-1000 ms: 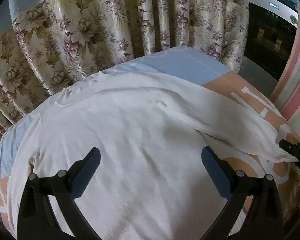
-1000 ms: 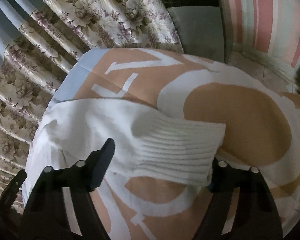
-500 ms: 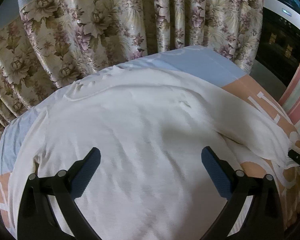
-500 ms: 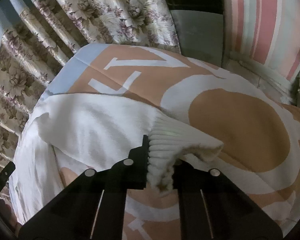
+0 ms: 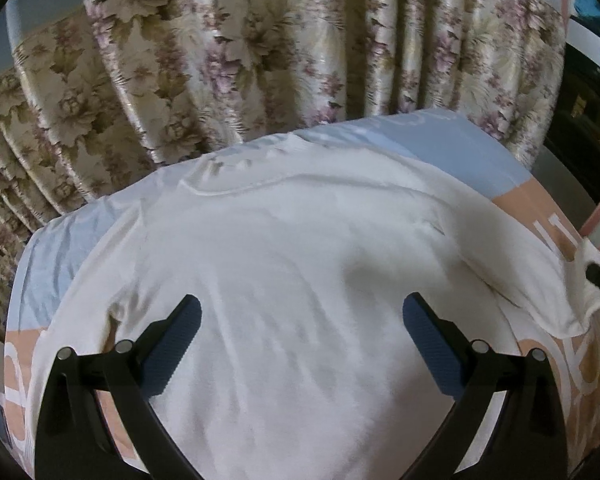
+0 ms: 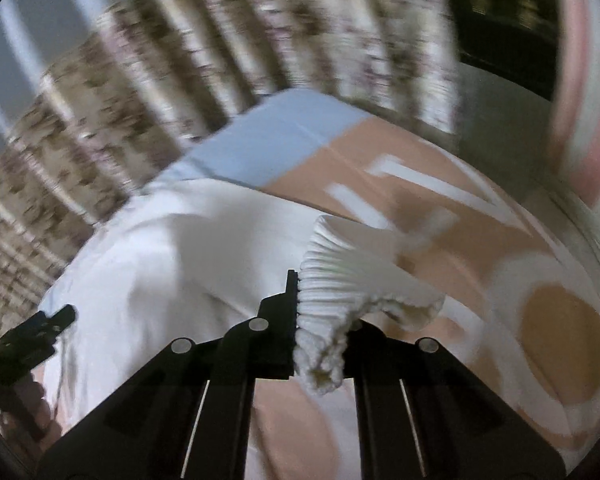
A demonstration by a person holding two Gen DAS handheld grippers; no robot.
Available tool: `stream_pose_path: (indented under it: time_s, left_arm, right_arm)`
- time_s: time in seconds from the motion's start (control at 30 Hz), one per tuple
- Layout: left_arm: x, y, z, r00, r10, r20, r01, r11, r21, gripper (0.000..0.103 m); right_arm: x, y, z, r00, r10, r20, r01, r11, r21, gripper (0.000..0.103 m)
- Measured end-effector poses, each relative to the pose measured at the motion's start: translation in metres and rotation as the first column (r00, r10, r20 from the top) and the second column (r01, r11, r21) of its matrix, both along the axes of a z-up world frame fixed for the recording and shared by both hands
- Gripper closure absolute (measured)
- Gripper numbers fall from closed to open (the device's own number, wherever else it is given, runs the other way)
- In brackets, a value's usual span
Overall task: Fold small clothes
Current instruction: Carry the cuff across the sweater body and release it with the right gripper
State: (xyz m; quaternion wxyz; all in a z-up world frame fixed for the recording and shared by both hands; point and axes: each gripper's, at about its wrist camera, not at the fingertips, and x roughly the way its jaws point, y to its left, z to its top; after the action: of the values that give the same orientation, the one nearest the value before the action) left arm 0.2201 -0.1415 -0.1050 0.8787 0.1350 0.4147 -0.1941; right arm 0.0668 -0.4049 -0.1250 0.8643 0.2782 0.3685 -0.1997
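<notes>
L hand-held gripper (image 5: 302,332) jaws wide; R hand-held gripper (image 6: 324,320) clamped.

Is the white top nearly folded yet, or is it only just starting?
Only just starting. Done: the white top lies spread flat on the bedsheet. In hand: the right claw is shut on the ribbed cuff, lifted off the sheet. Left: no fold shows yet, and the left claw hangs open over the body.

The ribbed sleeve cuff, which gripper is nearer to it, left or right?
Right. The right gripper is shut on the ribbed cuff, lifting it off the bedsheet. The left gripper hangs open over the middle of the white shirt, apart from the cuff.
</notes>
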Motion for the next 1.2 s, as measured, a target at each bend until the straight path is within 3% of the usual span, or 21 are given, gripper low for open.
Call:
stream_pose_path:
  time_s: [0.27,0.37,0.57,0.87,1.07,1.2]
  left_arm:
    - [0.022,0.024,0.003,0.995,0.099,-0.012,-0.099,0.995,-0.011,0.002]
    - [0.030,0.039,0.002,0.990,0.142,-0.021,-0.143,0.989,-0.028,0.002]
    - [0.039,0.070,-0.002,0.979,0.201,-0.023,-0.202,0.979,-0.006,0.002]
    - [0.045,0.138,-0.012,0.946,0.321,-0.041,-0.321,0.947,0.016,0.002]
    - [0.049,0.168,-0.025,0.925,0.374,-0.067,-0.372,0.927,0.036,0.002]
    - [0.050,0.173,-0.030,0.922,0.379,-0.086,-0.377,0.926,0.038,0.002]
  right_arm:
    - [0.083,0.039,0.027,0.965,0.261,0.027,-0.259,0.963,-0.070,0.096]
    - [0.115,0.059,0.035,0.933,0.359,0.031,-0.355,0.931,-0.090,0.096]
    - [0.175,0.116,0.044,0.829,0.558,0.026,-0.552,0.825,-0.122,0.096]
    - [0.215,0.210,0.006,0.696,0.717,-0.039,-0.718,0.694,-0.056,0.096]
    - [0.226,0.247,-0.023,0.639,0.763,-0.101,-0.766,0.643,0.012,0.096]
    - [0.224,0.263,-0.038,0.583,0.796,-0.162,-0.803,0.595,0.038,0.090]
